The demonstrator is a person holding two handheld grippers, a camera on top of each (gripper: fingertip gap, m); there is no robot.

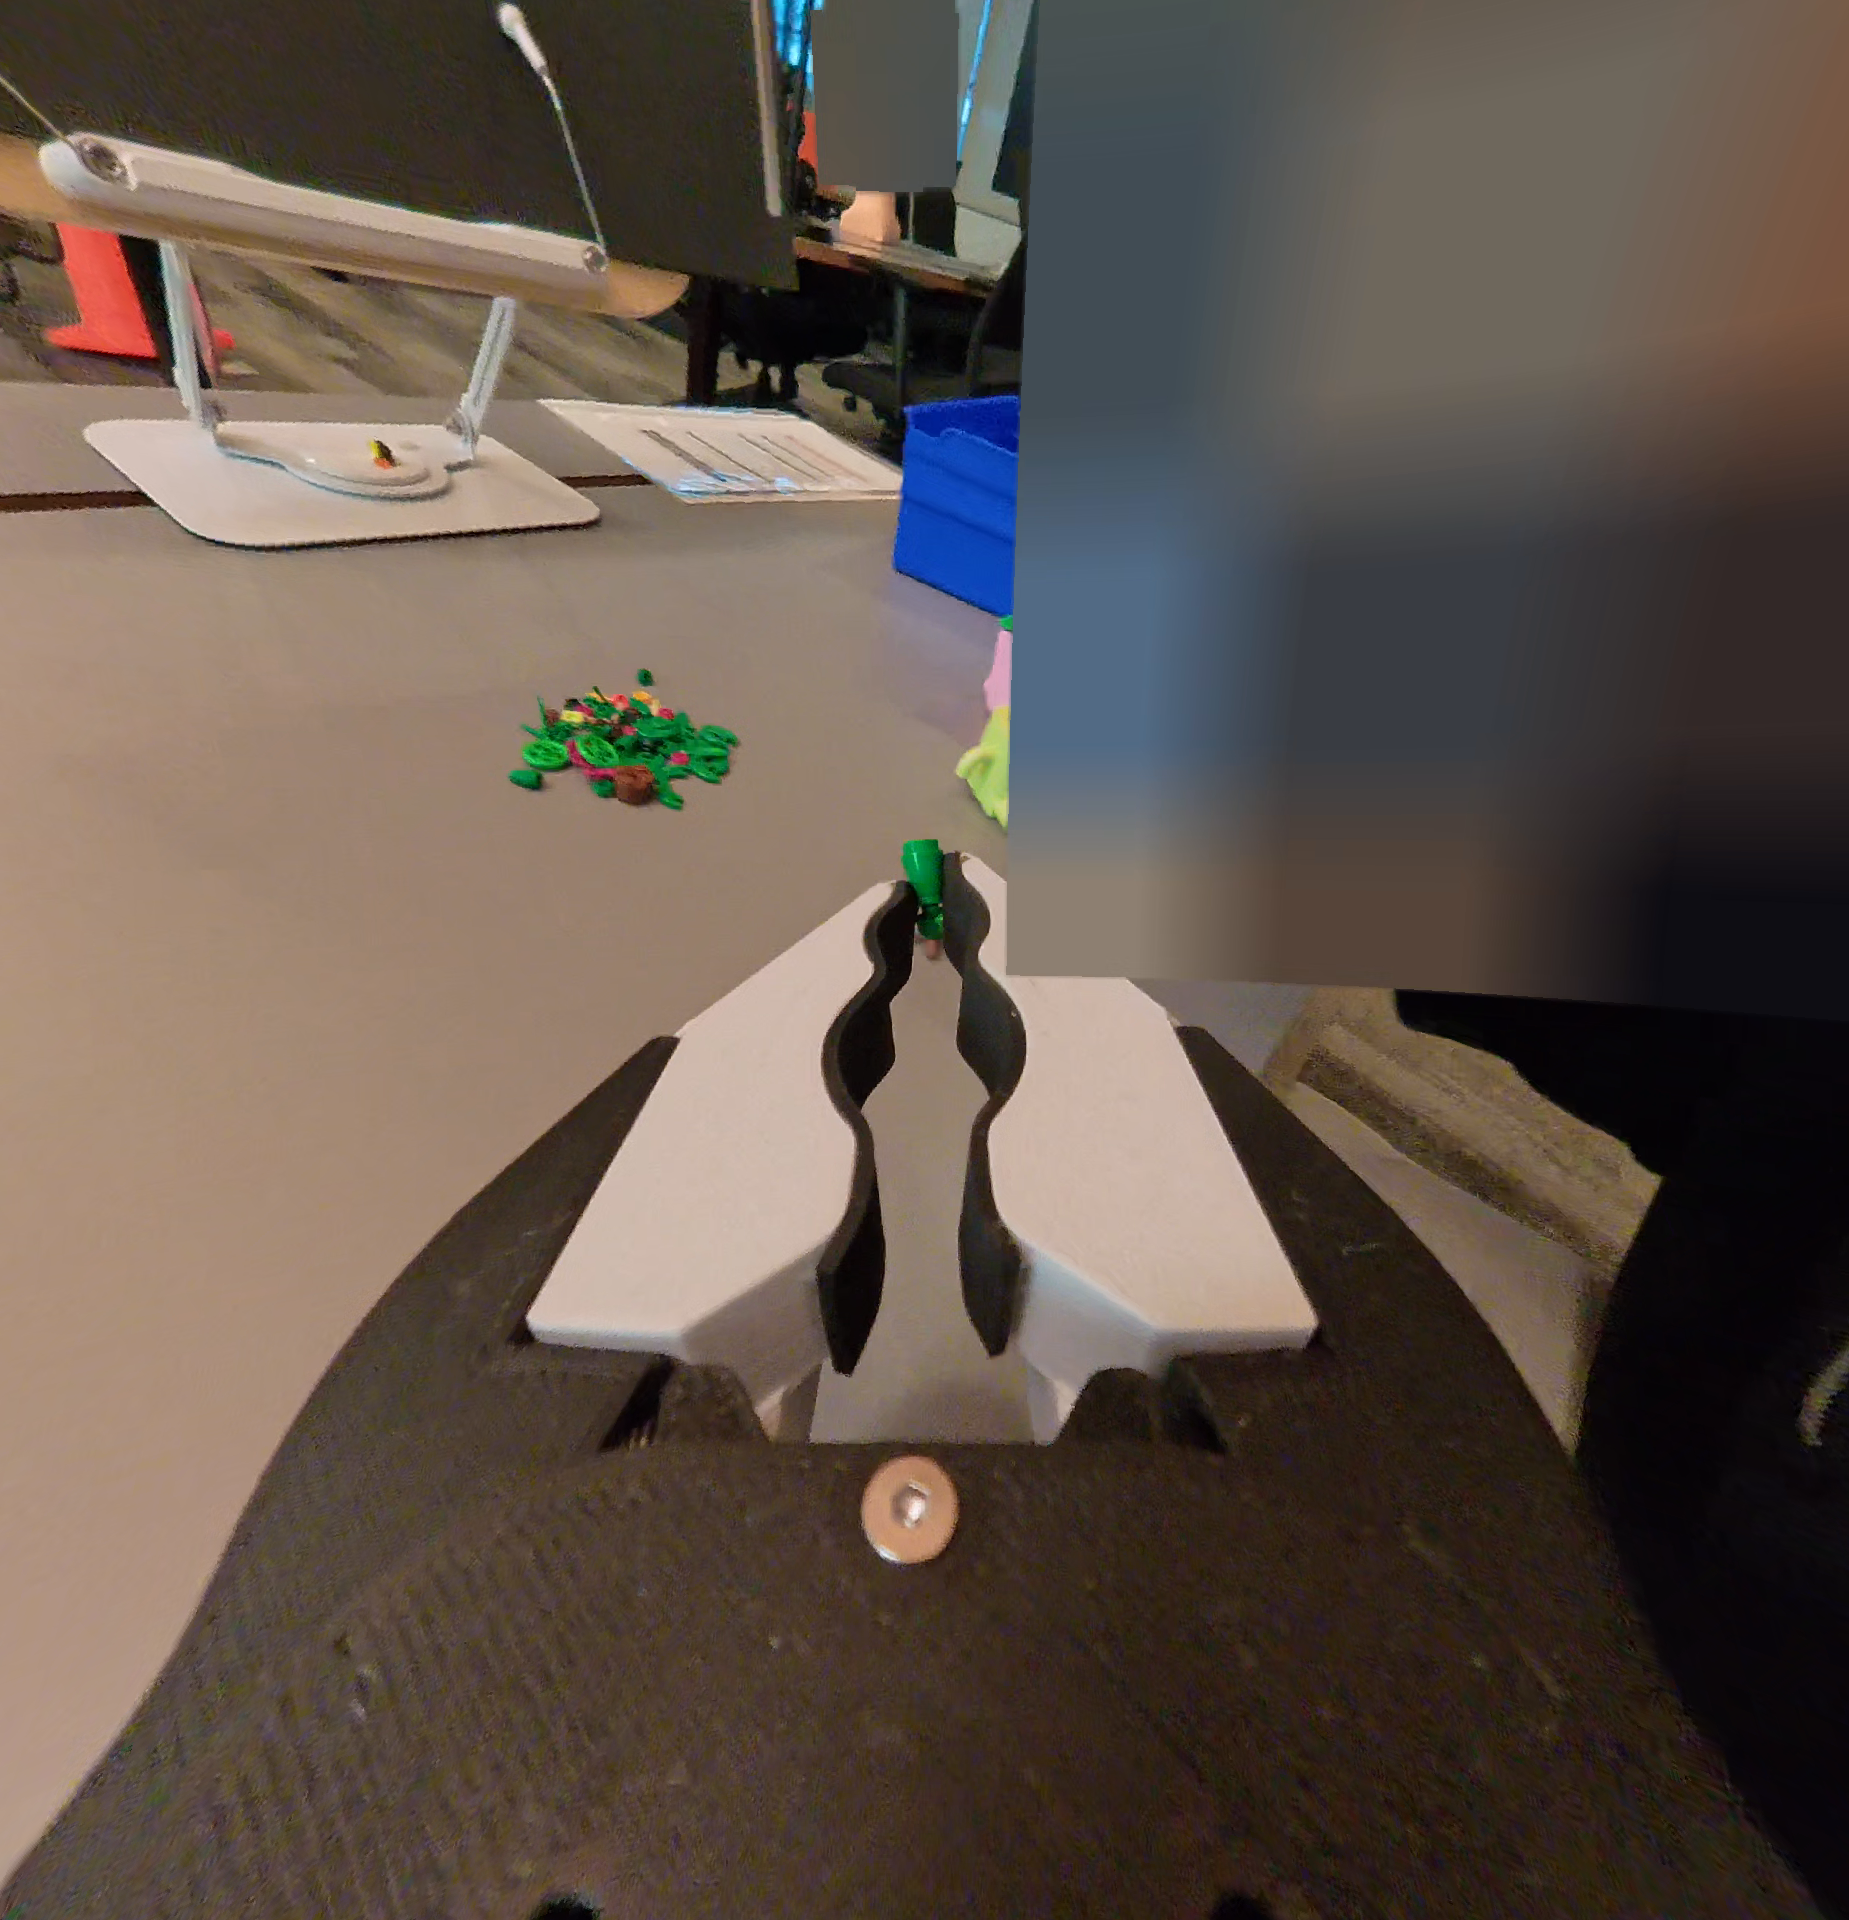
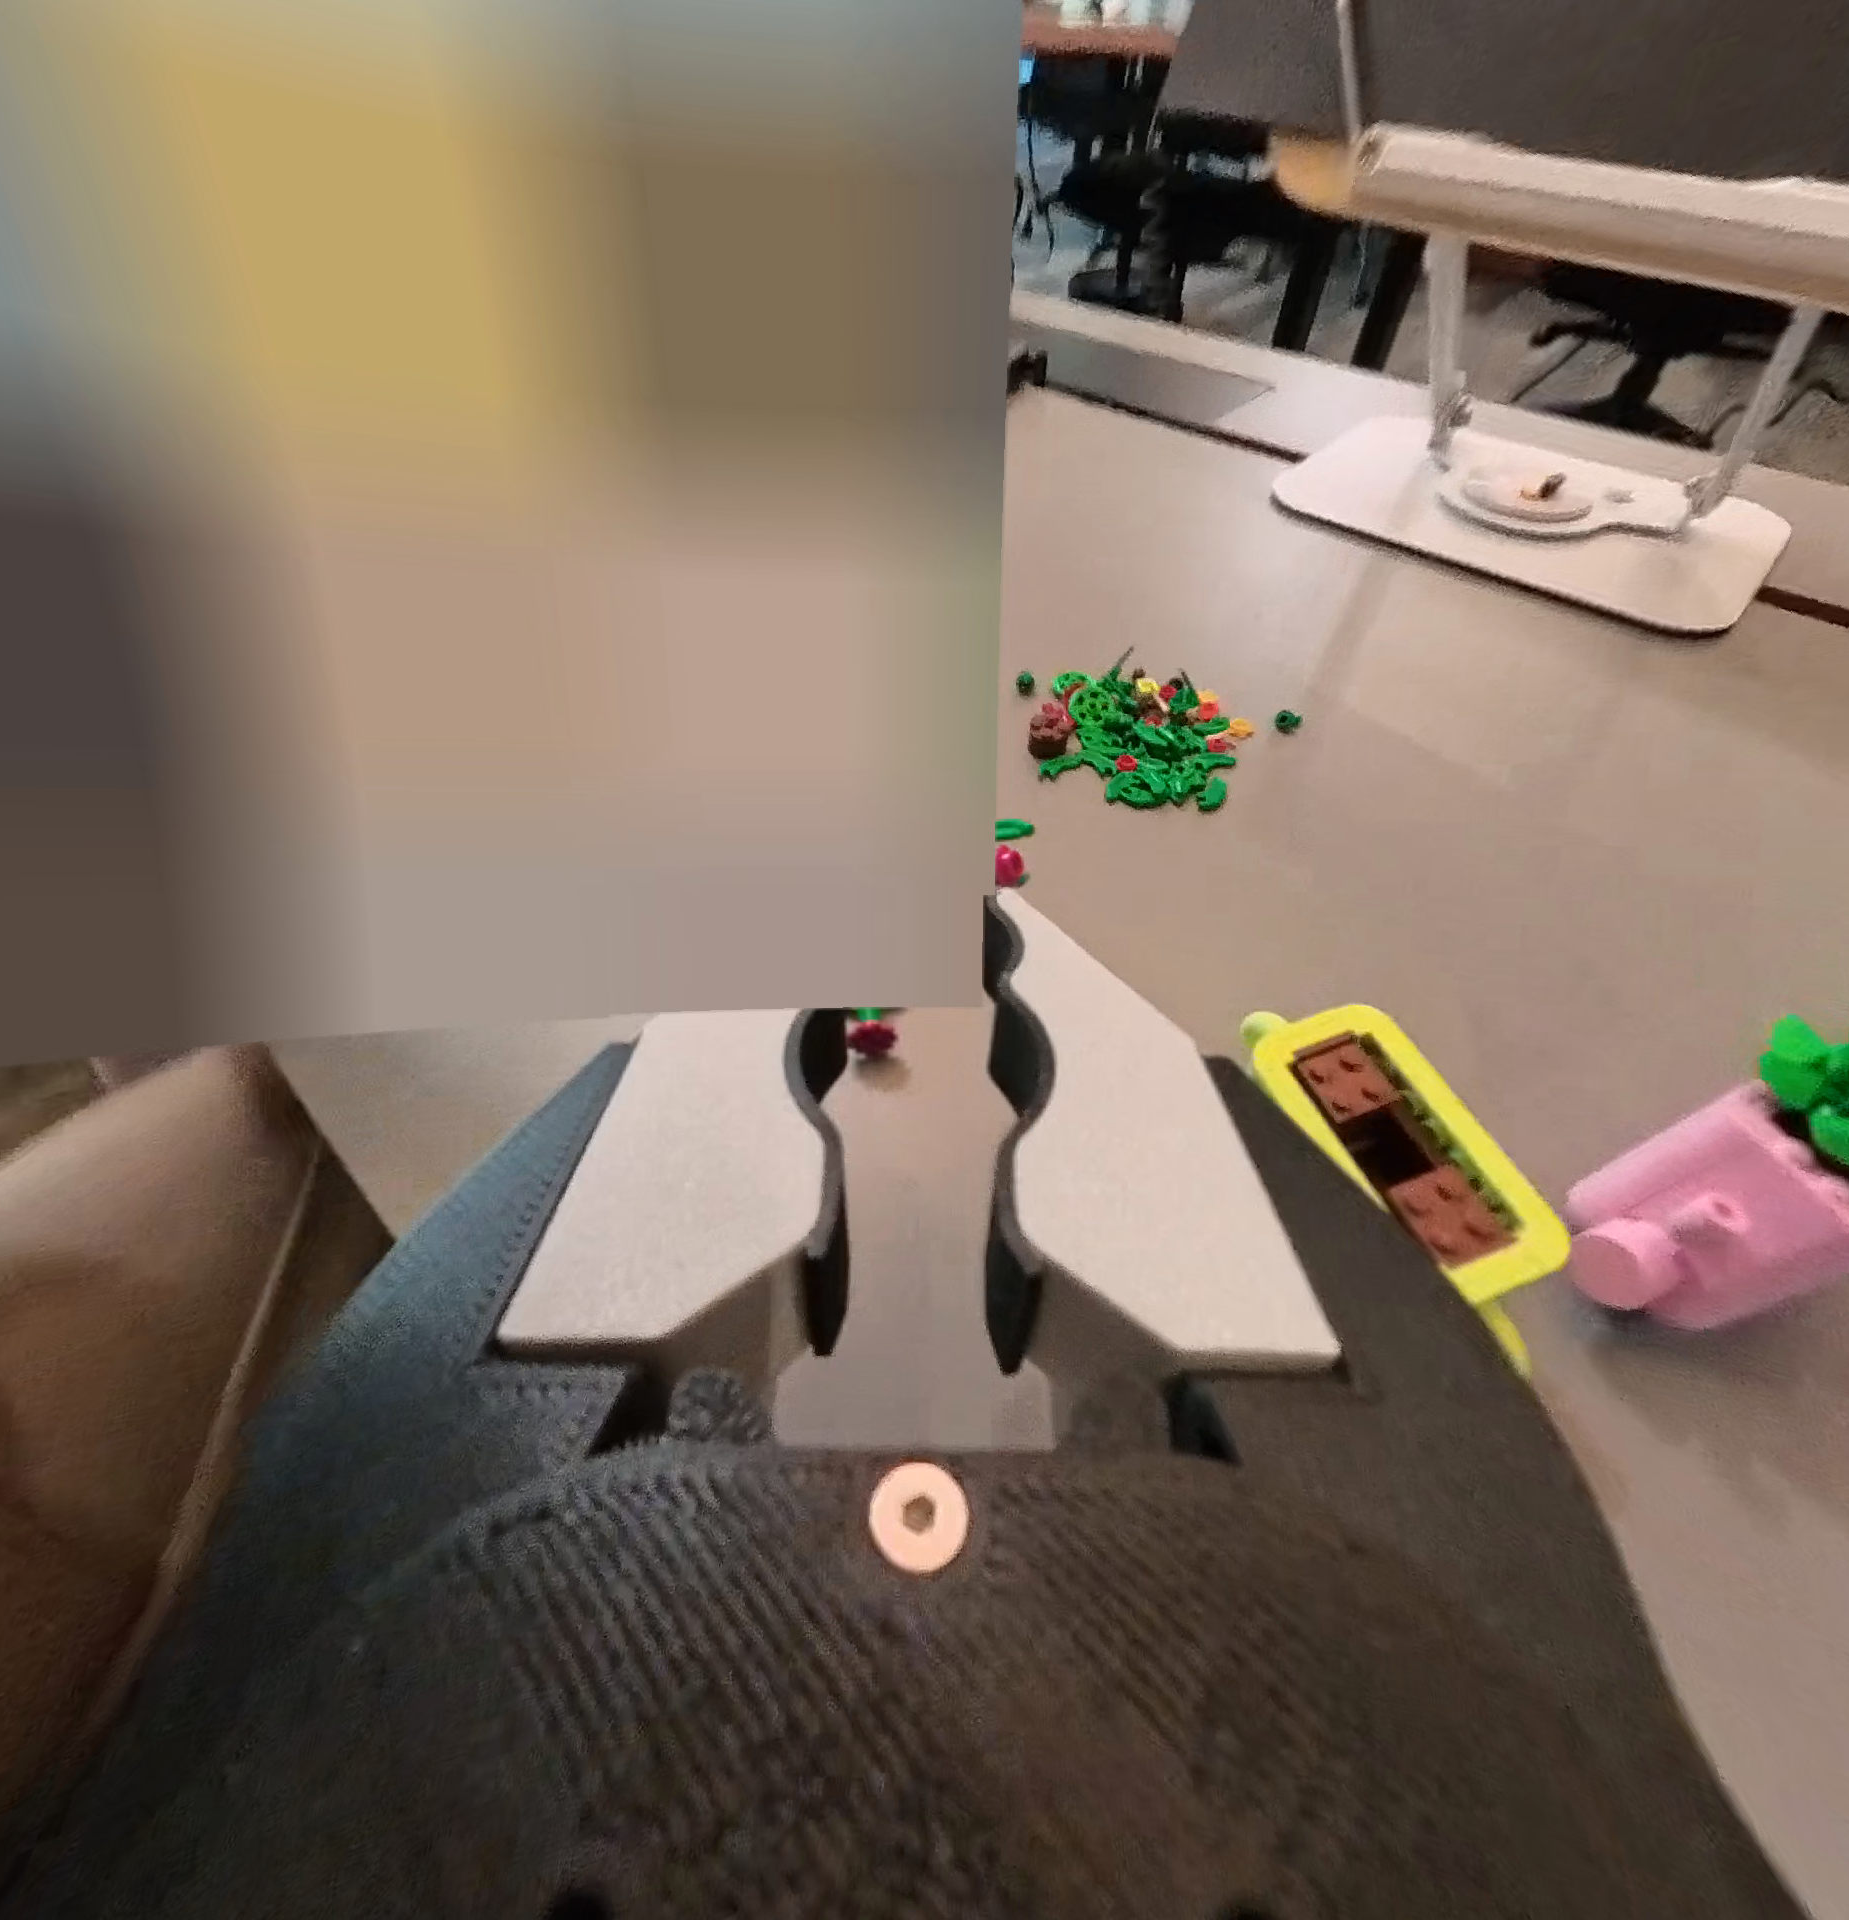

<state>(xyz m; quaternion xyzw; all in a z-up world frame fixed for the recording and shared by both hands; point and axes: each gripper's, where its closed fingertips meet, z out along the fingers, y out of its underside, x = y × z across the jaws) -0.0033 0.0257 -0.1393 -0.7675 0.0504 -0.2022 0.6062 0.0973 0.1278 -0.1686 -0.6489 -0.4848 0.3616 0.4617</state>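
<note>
Spreading across both views, the grey counter (image 1: 276, 935) carries everything, and the heap of small green plastic leaves (image 1: 624, 743) serves as the landmark. Beyond the heap, at the counter's far side, stands a white stand (image 1: 338, 488) with a flat base; to the heap's right in the left wrist view a blue bin (image 1: 956, 499) shows beside a masked patch, and printed sheets (image 1: 733, 452) lie between bin and stand.

In the right wrist view a pink toy pot (image 2: 1709, 1236) holding green foliage lies tipped on its side, nearer the camera than the heap and to its right. Touching it on the heap's side is a yellow-green frame (image 2: 1419, 1153) with brown studded pieces inside.

The left gripper (image 1: 930, 904) has its jaws pinched on a small green stem piece (image 1: 922, 873), which stands nearly upright at the fingertips, its long axis roughly along the jaws, on the near-right side of the heap.

The right gripper (image 2: 961, 997) has its tips partly masked; a clear gap runs between the jaws, and whether they clasp anything cannot be told. A small red flower piece (image 2: 874, 1037) shows low between them, another (image 2: 1009, 862) just past the tips, towards the heap.
</note>
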